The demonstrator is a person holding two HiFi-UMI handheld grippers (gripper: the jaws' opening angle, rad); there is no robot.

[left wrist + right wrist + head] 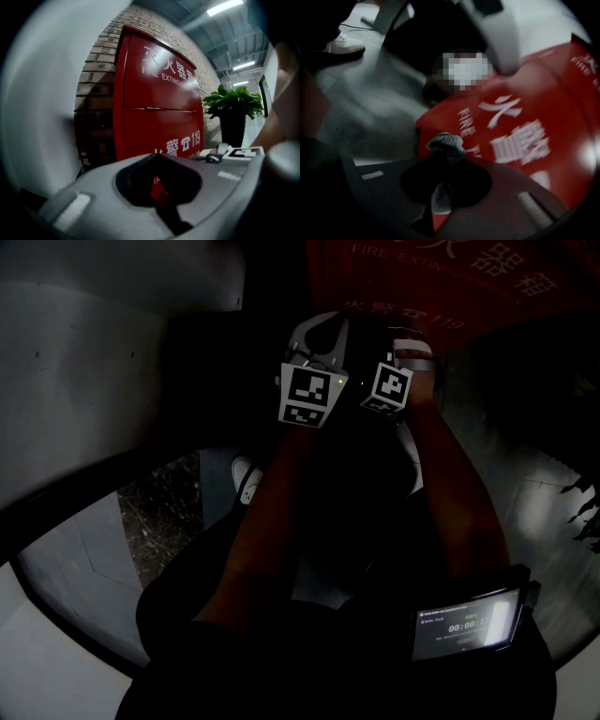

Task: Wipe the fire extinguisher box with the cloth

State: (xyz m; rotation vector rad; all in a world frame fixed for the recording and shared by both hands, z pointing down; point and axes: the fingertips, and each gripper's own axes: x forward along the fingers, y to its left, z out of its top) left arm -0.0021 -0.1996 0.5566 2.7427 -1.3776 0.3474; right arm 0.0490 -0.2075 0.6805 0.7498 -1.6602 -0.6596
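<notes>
Right tool (444, 155) clamps a grey cloth (446, 142), with a tuft bunched just past its tips and a strip trailing back between the jaws, as a person works at a red fire extinguisher box (525, 140) in a dim corridor. Left tool (157, 157), held just beside the right one in the head view, has its jaws drawn together on nothing. Only the box's red shows through the gap behind its tips.

The hold on the cloth looks slim. Only a narrow fold sits in the jaws, and dragging it hard across the painted door could pull it free or leave the bare tips scraping the paint. With the two tools so close together, a sideways sweep might also knock one against the other.

The box lies directly ahead of both tools. Seen from the right tool, the cloth's tuft sits over the lettered face near its edge, though whether it touches the metal cannot be told. Seen from the left tool, the box stands upright and apart, door closed, against a brick wall (96, 84). Beyond it, a potted plant (233, 104) stands under ceiling strip lights (226, 6).
</notes>
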